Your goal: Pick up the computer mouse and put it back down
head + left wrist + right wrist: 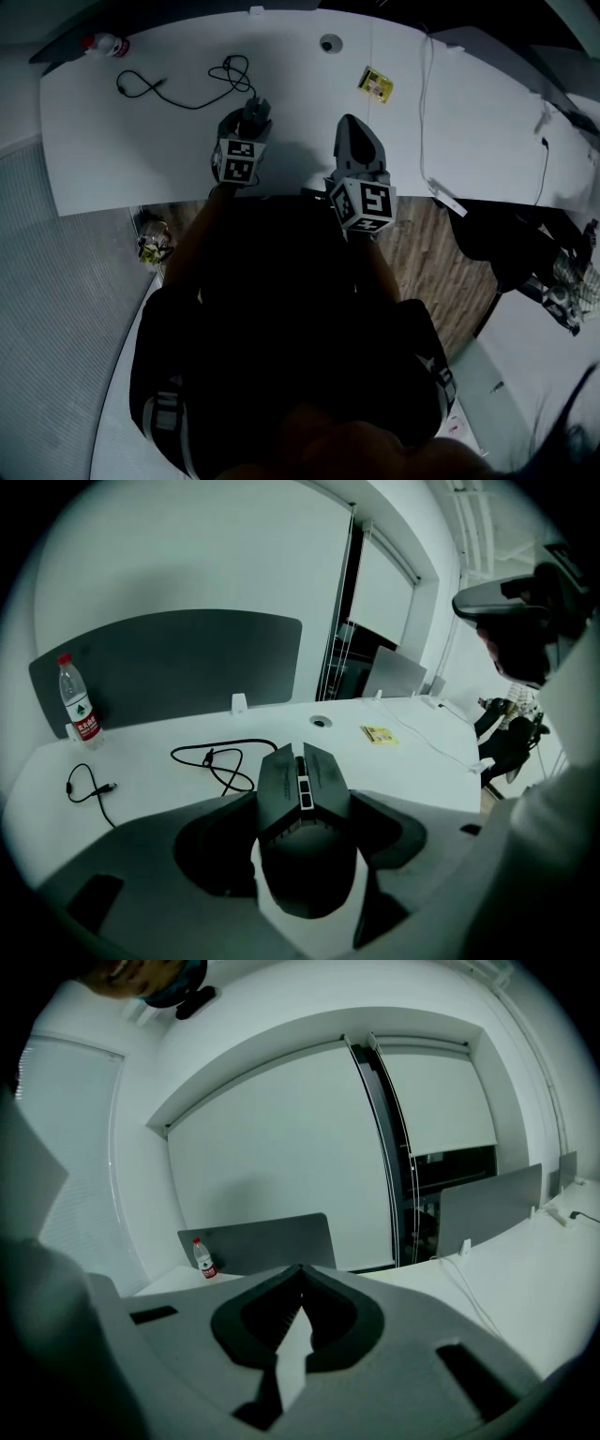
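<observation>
A black computer mouse (305,803) sits between the jaws of my left gripper (302,841), which is shut on it with the mouse's buttons pointing away. In the head view the left gripper (248,120) is over the white desk (112,141) near its front edge, and the mouse (255,110) sticks out past the tips. I cannot tell whether the mouse touches the desk. My right gripper (350,127) hovers beside it to the right, shut with nothing held. In the right gripper view its jaws (300,1283) meet at the tips and point up toward the wall.
A black cable (202,89) lies coiled just beyond the left gripper. A water bottle (105,44) stands at the far left corner. A yellow card (376,84) and a grommet hole (329,43) lie farther back. A white cable (427,112) runs down the right side.
</observation>
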Demonstrator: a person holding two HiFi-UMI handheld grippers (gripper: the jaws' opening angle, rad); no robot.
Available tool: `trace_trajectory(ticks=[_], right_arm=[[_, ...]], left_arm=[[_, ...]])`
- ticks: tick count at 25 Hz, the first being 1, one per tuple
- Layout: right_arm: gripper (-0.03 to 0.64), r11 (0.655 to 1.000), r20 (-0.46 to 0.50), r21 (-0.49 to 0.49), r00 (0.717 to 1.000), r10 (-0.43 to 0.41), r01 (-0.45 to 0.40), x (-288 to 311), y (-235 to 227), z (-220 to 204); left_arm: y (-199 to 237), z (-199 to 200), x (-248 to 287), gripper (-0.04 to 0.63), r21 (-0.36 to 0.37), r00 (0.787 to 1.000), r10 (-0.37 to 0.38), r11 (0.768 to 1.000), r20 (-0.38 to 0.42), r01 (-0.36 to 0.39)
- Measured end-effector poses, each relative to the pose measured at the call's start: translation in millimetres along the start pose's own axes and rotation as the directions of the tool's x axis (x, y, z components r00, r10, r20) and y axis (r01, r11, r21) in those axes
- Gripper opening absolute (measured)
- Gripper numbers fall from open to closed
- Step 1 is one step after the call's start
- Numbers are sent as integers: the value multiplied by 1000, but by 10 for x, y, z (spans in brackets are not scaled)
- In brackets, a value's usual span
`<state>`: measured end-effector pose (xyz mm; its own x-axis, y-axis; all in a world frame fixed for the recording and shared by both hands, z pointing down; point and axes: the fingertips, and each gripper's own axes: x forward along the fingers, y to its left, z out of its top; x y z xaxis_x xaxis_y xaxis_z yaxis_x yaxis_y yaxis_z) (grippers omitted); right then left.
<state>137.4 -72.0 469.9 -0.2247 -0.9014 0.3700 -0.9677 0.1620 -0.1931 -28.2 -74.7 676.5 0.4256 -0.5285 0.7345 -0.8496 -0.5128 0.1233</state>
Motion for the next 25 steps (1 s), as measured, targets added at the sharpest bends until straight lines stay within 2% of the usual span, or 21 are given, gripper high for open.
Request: trace_trajectory(ticks=[15, 25], right_arm=[[0, 1000, -20, 7, 1000, -1, 1, 110, -87, -41], [0, 1000, -41, 10, 999, -4, 5, 138, -154, -70]], left_arm=[[137, -489, 371, 291, -25, 991, 36, 999, -130, -40], [177, -641, 525, 291, -61, 982, 33, 997, -187, -46]])
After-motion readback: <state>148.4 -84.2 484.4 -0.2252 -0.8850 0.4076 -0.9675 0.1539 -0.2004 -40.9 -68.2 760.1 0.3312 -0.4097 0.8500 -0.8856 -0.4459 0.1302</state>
